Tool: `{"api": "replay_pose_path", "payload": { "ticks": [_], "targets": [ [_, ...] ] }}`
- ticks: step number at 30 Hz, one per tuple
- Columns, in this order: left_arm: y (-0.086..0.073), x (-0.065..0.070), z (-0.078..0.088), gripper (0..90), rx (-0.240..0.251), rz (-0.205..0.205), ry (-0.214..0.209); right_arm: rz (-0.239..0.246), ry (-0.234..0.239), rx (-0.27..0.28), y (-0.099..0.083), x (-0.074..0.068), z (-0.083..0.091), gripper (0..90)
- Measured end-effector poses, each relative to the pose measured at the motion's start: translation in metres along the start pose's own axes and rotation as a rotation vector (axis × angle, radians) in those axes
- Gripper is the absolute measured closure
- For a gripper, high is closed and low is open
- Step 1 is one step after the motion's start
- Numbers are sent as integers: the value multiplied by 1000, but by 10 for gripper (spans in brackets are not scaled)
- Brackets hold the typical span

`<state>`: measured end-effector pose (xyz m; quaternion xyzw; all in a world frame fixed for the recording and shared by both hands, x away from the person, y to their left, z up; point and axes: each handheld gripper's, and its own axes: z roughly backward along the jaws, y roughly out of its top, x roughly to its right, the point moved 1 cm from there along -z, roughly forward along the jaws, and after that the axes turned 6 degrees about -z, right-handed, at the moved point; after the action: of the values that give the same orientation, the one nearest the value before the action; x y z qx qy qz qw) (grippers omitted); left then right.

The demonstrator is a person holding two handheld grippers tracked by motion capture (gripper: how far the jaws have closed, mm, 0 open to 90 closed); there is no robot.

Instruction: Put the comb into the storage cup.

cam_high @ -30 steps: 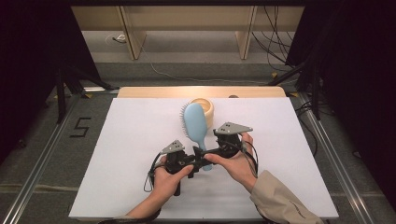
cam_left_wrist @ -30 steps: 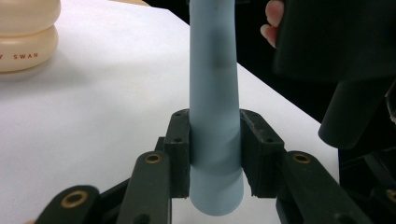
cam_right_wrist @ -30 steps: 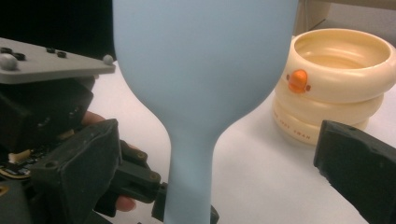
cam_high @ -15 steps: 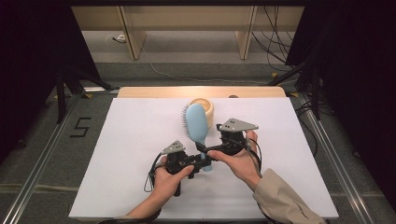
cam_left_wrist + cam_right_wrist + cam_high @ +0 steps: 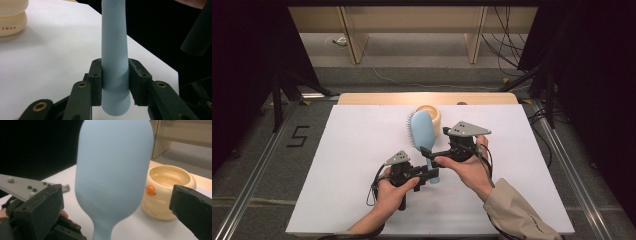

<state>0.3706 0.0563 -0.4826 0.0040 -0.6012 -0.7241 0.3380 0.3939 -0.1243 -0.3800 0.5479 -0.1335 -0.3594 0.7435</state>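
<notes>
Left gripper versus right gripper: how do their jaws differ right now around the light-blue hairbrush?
The left gripper is shut on the light-blue plastic hairbrush, its pads pressing the handle near its end; the right gripper stands open, jaws wide on either side of the paddle head without touching. In the high view the left gripper sits lower and nearer the person, the right farther up by the head. Both are black, hand-held, and aimed at the brush.
</notes>
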Motion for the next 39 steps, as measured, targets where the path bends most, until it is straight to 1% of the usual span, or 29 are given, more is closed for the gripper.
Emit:
{"api": "replay_pose_path", "payload": {
  "ticks": [11,13,14,16,17,19,26,27,29,34,39],
  "targets": [
    [0,0,0,659,0,-3,-4,-4,18,27,17,-2,-6,3],
    [0,1,0,659,5,4,-6,-10,22,29,21,-1,-9,3],
    [0,1,0,659,2,1,-8,-14,23,31,22,-1,-11,3],
    [0,1,1,659,-1,-6,-5,-23,32,25,25,-1,-14,3],
    [0,1,0,659,-1,2,-11,-26,33,27,27,-1,-16,3],
    [0,1,0,659,-3,2,-10,-29,39,16,29,-1,-21,3],
    [0,2,0,659,-5,1,-14,-31,42,-7,40,-2,-35,3],
    [-1,2,0,659,-5,6,-13,-33,41,-10,41,-2,-36,3],
    [0,2,0,659,-5,-3,-12,-33,38,-14,44,-1,-39,3],
    [0,1,0,659,-6,-4,-12,-34,34,-12,46,-1,-41,10],
    [0,2,0,659,-7,-8,-10,-48,29,-24,46,1,-42,51]
  ]
}}
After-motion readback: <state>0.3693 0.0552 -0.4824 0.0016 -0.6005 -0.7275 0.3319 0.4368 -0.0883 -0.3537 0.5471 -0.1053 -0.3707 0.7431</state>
